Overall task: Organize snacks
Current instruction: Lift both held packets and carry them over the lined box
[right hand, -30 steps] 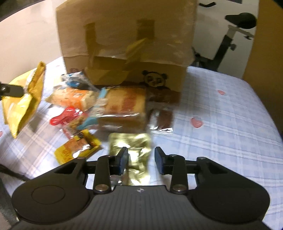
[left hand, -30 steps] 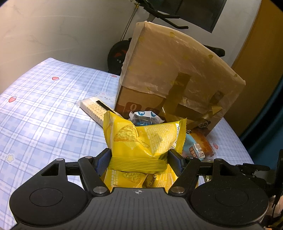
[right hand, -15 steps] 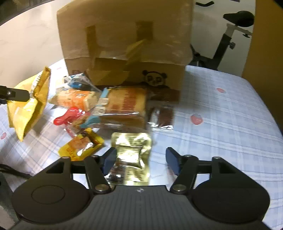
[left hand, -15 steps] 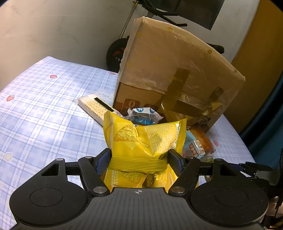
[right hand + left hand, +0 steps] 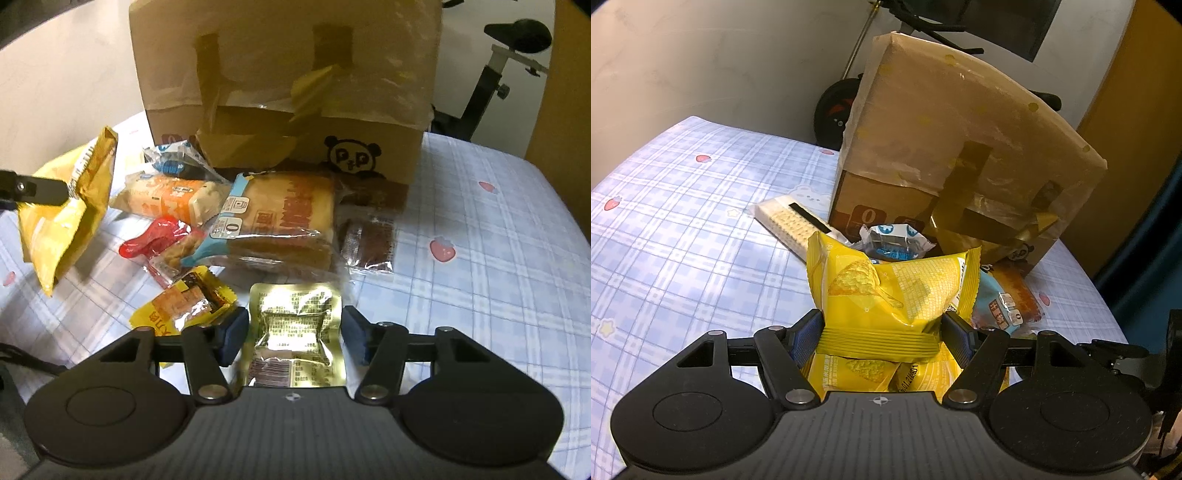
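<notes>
My left gripper (image 5: pixel 882 330) is shut on a yellow chip bag (image 5: pixel 886 291) and holds it above the bed; the bag also shows in the right wrist view (image 5: pixel 62 221). My right gripper (image 5: pixel 293 332) is open, its fingers on either side of a gold foil packet (image 5: pixel 295 328) lying on the checked sheet. A brown cardboard box (image 5: pixel 288 85) stands behind the pile, also in the left wrist view (image 5: pixel 960 147). In front of it lie a large bread loaf pack (image 5: pixel 280 221), an orange bun pack (image 5: pixel 166 195), a red-topped snack (image 5: pixel 159 240) and a yellow candy packet (image 5: pixel 184 306).
A cracker pack (image 5: pixel 790 225) and a blue-white wrapped snack (image 5: pixel 890 243) lie left of the box. A dark brown packet (image 5: pixel 369 240) lies right of the loaf. An exercise bike (image 5: pixel 506 59) stands behind the bed. The blue checked sheet (image 5: pixel 683 240) stretches left.
My right gripper has opened wide around the gold foil packet, which now lies loose between the fingers. The left gripper has shifted slightly with the yellow bag still held.
</notes>
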Demonstrator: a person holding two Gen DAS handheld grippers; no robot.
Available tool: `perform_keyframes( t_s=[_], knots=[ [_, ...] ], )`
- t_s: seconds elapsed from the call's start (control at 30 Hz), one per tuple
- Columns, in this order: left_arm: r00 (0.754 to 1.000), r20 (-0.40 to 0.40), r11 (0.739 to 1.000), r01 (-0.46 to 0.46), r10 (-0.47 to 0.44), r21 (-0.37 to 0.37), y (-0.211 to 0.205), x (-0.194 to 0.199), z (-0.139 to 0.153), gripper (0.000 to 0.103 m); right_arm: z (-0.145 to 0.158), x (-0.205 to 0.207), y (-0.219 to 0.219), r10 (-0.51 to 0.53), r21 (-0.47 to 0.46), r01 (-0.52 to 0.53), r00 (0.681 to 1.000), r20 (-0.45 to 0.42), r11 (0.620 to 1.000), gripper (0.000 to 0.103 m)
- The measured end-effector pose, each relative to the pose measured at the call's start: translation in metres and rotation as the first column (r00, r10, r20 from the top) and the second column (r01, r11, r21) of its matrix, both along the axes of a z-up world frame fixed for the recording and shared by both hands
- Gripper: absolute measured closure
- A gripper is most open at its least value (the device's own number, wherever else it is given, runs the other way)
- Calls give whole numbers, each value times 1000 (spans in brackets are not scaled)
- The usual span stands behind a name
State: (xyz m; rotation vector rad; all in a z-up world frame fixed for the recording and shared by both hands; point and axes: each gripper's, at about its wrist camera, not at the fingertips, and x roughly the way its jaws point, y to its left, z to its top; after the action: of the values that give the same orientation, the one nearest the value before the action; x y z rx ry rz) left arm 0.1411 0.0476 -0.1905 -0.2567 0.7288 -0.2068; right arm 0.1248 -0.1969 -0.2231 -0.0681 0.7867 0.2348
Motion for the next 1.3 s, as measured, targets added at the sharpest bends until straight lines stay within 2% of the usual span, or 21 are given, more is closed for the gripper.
perform_keyframes(
  t_s=[0.57, 1.0, 1.3],
  knots=[
    [998, 67, 1000, 19, -19, 13, 1, -6, 21, 30, 30, -14, -30, -84, 26, 82, 993, 81, 996, 50],
    [994, 107, 999, 34, -35, 11, 0, -15, 36, 30, 56, -22, -31, -86, 30, 82, 982, 168, 996, 50],
    [986, 162, 999, 46, -45, 1, 1, -16, 58, 30, 90, -30, -36, -85, 67, 69, 962, 260, 995, 50]
  ],
)
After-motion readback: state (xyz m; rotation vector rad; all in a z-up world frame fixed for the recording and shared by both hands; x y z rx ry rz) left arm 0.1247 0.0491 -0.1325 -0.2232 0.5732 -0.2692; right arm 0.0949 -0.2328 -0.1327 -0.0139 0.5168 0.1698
